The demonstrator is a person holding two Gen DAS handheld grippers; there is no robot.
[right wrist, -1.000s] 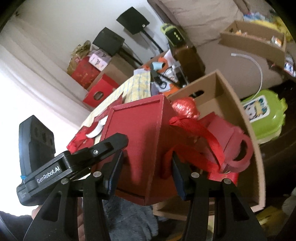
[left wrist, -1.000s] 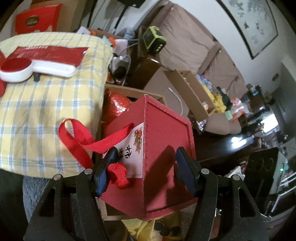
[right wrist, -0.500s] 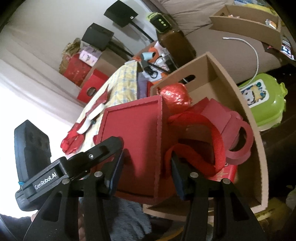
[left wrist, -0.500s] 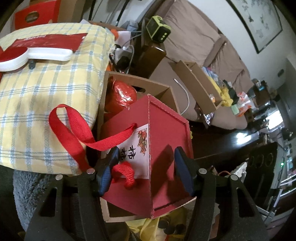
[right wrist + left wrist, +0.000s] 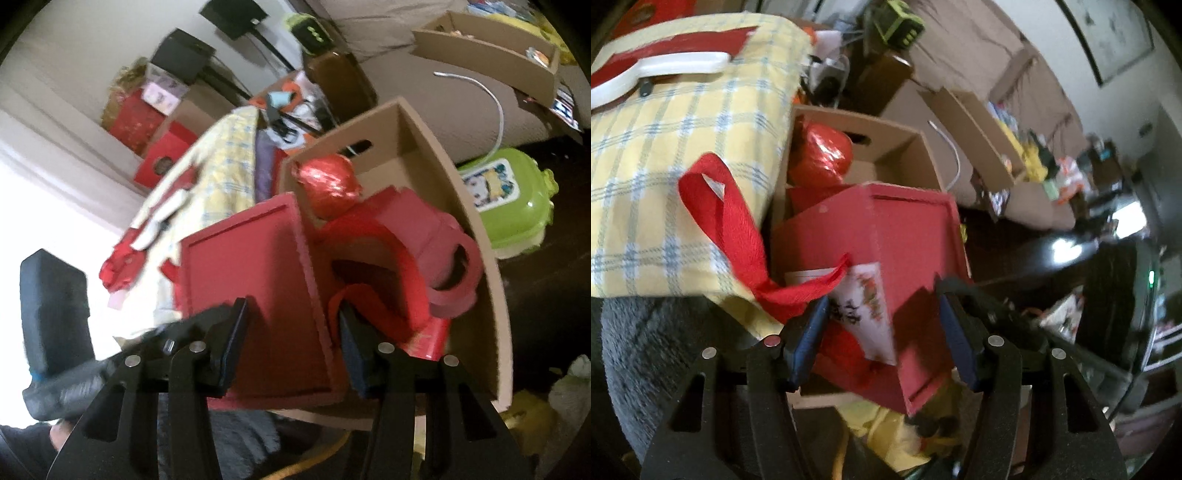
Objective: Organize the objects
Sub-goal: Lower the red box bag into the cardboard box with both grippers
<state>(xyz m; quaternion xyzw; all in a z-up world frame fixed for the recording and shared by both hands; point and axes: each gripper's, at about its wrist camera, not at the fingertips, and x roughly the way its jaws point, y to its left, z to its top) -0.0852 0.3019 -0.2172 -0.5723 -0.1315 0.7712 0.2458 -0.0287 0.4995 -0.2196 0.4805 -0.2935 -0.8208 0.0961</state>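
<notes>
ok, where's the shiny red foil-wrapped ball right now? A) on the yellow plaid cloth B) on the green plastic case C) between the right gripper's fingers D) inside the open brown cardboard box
D: the shiny red foil-wrapped ball sits inside the open brown cardboard box, at its far corner behind the red gift box.

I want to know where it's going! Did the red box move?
Yes. The red box, held by both grippers, has gone down toward the cardboard box, now sitting lower against its foil ball.

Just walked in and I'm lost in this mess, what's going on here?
A person is tidying up. Both tools, the left tool and the right tool, grip one red gift box with red ribbon handles, holding it over an open cardboard box that already contains a shiny red ball.
</notes>
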